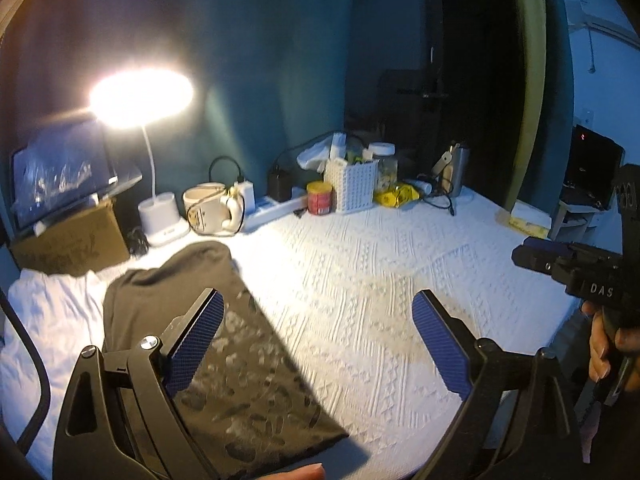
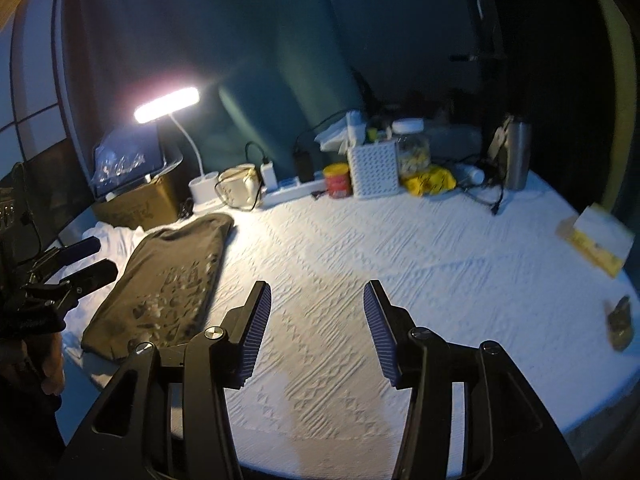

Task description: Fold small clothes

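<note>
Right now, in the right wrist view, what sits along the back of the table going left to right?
Brown cardboard box → white lamp base → cream mug → red and yellow can → white perforated basket → yellow crumpled bag → steel bottle.

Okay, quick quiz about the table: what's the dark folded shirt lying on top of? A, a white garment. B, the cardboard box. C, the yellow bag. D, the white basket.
A: the dark shirt lies flat with a white garment showing beneath its left and far edges, while the cardboard box, yellow bag and white basket stand apart from it at the back of the table.
</note>
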Available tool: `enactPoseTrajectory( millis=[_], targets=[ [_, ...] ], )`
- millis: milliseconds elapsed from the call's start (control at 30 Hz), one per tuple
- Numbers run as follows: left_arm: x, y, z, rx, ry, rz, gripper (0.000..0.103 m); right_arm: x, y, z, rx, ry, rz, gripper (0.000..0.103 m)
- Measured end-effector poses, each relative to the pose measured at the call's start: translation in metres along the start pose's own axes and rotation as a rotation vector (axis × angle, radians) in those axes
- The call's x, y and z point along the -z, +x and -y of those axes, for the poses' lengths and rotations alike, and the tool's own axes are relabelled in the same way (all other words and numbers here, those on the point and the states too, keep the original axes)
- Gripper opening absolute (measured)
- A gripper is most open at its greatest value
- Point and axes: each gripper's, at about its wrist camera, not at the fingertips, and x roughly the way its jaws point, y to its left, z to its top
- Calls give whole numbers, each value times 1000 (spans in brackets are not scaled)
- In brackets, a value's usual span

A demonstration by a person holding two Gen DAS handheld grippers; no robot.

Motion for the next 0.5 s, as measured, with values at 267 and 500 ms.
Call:
enactPoseTrajectory(
  millis=[267, 500],
  targets=[
    [-18, -15, 3, -8, 4, 75, 98, -26, -24, 4, 60, -35, 87, 69],
    [-33, -34, 6, -4, 10, 149, 100, -46, -49, 0, 99, -81, 162, 70]
  ],
)
